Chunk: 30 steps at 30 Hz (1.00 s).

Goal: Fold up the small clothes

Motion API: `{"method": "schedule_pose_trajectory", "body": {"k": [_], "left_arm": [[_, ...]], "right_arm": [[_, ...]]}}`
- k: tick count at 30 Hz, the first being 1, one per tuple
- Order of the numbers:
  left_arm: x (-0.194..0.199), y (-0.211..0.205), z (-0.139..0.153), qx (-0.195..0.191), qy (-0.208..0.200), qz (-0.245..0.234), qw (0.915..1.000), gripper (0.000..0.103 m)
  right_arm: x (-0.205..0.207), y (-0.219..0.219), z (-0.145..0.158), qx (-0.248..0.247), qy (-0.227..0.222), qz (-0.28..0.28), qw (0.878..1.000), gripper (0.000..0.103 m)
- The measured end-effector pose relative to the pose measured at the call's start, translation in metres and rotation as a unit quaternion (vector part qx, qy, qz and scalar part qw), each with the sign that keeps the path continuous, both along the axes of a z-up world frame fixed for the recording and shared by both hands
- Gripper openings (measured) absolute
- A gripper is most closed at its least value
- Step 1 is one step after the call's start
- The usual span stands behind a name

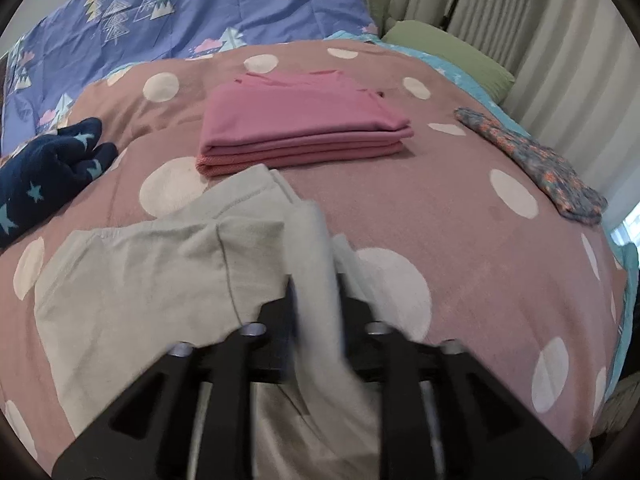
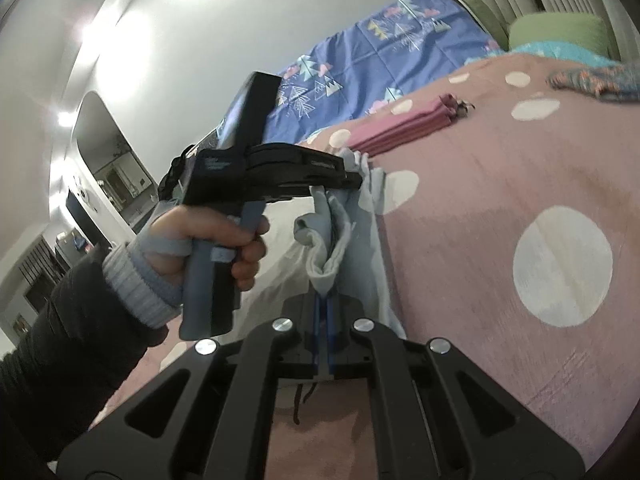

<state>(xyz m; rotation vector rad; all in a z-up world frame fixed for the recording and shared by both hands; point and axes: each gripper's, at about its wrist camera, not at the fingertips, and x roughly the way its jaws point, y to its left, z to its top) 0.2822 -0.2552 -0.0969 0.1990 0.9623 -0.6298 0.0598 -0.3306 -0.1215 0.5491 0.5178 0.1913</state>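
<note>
Near front edge of bed (image 1: 460, 208), pale grey garment (image 1: 160, 272) sprawls left of my L gripper (image 1: 316, 280), jaws part-open round its bunched edge; R gripper (image 2: 326, 280) clamped on same cloth.

polka-dot blanket (image 1: 460, 208), green pillow (image 1: 452, 54), curtains (image 1: 540, 20)

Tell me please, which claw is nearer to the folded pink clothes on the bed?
Left. The left claw is a little short of the near edge of the folded pink clothes; the right claw sits farther back, shut on the pale grey garment.
</note>
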Motion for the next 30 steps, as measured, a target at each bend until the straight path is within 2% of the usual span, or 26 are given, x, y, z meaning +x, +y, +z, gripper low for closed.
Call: {"method": "schedule_pose_trajectory", "body": {"k": [1, 2, 8, 11, 15, 18, 20, 22, 24, 30], "left_arm": [[-0.005, 0.004, 0.004, 0.005, -0.004, 0.003, 1.0000, 0.048], [-0.009, 0.006, 0.007, 0.009, -0.011, 0.005, 0.9999, 0.056], [-0.077, 0.064, 0.043, 0.016, -0.091, 0.002, 0.9957, 0.073], [-0.128, 0.104, 0.045, 0.023, -0.127, -0.014, 0.9915, 0.073], [-0.180, 0.145, 0.009, 0.058, -0.116, -0.020, 0.9914, 0.073], [-0.194, 0.157, -0.021, 0.092, -0.095, -0.009, 0.9912, 0.073], [-0.194, 0.161, -0.032, 0.109, -0.104, 0.017, 0.9885, 0.073], [-0.189, 0.170, -0.031, 0.093, -0.105, 0.052, 0.9887, 0.073], [-0.186, 0.178, -0.026, 0.061, -0.101, 0.075, 0.9902, 0.073], [-0.187, 0.186, -0.021, 0.048, -0.110, 0.069, 0.9903, 0.073]], "right_arm": [[-0.001, -0.002, -0.002, 0.007, 0.004, 0.001, 1.000, 0.002], [0.000, -0.003, -0.004, 0.013, 0.007, 0.003, 1.000, 0.002], [0.004, -0.012, -0.012, 0.048, 0.023, 0.007, 0.999, 0.002], [0.003, -0.013, -0.013, 0.055, 0.023, 0.009, 0.998, 0.002], [0.002, -0.011, -0.013, 0.055, 0.021, 0.009, 0.998, 0.002], [0.002, -0.010, -0.012, 0.058, 0.019, 0.009, 0.998, 0.002], [0.002, -0.011, -0.011, 0.062, 0.019, 0.010, 0.998, 0.002], [0.000, -0.011, -0.007, 0.073, 0.015, 0.014, 0.997, 0.002], [-0.002, -0.012, -0.001, 0.094, 0.010, 0.019, 0.995, 0.002], [-0.005, -0.008, 0.011, 0.091, 0.009, 0.013, 0.996, 0.002]]}}
